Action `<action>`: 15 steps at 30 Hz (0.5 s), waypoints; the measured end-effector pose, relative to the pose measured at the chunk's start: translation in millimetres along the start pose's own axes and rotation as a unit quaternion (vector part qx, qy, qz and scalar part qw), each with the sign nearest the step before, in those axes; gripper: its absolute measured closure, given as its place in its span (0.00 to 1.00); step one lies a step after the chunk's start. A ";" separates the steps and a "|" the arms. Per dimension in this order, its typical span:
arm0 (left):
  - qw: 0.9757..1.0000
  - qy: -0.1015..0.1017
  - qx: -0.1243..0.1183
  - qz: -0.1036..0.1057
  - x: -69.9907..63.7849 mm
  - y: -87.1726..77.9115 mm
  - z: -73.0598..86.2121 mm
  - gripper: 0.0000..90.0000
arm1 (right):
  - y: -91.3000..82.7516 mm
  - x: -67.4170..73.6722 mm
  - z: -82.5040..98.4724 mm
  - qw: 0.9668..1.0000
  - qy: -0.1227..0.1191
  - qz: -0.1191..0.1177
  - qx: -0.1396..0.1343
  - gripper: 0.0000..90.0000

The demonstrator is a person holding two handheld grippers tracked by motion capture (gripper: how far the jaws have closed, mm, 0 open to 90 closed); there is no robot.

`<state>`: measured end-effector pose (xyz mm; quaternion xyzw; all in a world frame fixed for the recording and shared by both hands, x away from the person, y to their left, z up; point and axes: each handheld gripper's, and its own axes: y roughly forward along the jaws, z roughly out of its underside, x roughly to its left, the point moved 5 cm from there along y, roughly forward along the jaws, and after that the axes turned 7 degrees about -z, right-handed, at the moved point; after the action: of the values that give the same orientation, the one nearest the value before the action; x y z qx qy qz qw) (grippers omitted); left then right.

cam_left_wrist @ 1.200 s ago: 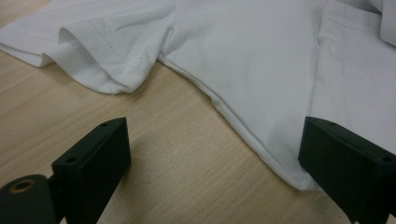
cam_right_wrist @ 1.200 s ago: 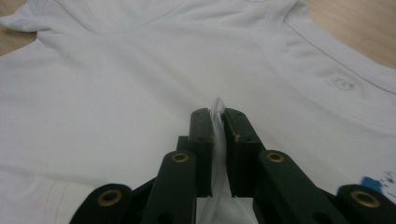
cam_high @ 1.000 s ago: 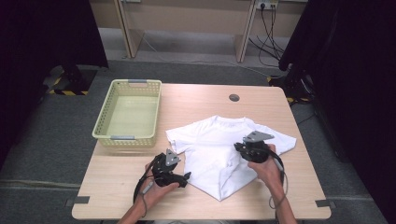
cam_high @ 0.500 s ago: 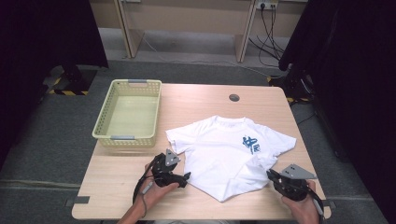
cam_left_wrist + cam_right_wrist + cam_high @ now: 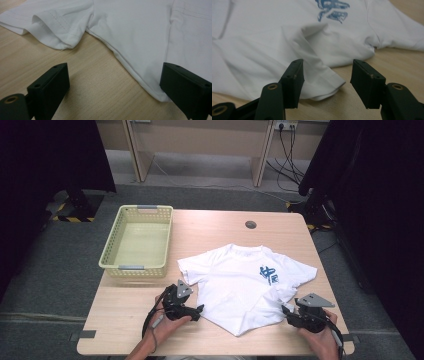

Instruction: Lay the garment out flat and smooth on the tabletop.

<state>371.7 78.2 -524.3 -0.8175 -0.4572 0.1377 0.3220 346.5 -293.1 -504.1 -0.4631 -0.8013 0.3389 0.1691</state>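
A white T-shirt [image 5: 235, 285] with a blue print [image 5: 268, 274] lies spread on the wooden table [image 5: 125, 320]. My left gripper [image 5: 200, 309] rests open at the shirt's near left hem. In the left gripper view its jaws [image 5: 113, 72] stand wide apart, the right one beside the hem of the shirt [image 5: 130, 30]. My right gripper [image 5: 285, 310] sits at the near right hem corner. In the right gripper view its jaws [image 5: 328, 67] have just been opening. A rumpled hem corner of the shirt [image 5: 262, 50] lies loose between them, and the pads do not press on it.
A pale yellow plastic basket [image 5: 137, 267] stands on the table's left side, beyond my left gripper. A round cable hole [image 5: 250, 224] sits near the far edge. Bare wood runs along the near edge and around the shirt.
My right gripper went from over the shirt's middle to the near right corner, drawing a folded layer back and uncovering the blue print, then opened its jaws. The left gripper stayed put.
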 end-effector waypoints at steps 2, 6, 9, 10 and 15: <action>1.000 0.000 0.000 0.000 0.3 -0.5 0.4 0.09 | -0.5 -8.7 7.6 1.000 0.018 -0.002 0.001 0.49; 1.000 0.000 0.001 0.000 0.5 -0.8 0.7 0.09 | -12.4 -13.7 16.9 1.000 0.014 0.022 0.012 0.49; 1.000 -0.001 0.000 -0.001 1.1 -1.5 1.5 0.09 | -30.7 -9.1 32.2 0.999 0.015 0.018 0.031 0.49; 1.000 -0.001 0.000 -0.001 1.1 -1.6 1.7 0.09 | -35.7 -7.0 36.0 0.999 0.010 0.020 0.038 0.49; 1.000 -0.001 0.000 -0.002 1.2 -1.6 1.7 0.09 | -46.0 0.9 32.8 0.999 0.002 0.025 0.022 0.49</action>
<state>370.4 80.5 -524.4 -0.8164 -0.4590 0.1381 0.3220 298.0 -320.7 -495.3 -0.4798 -0.7814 0.3600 0.1721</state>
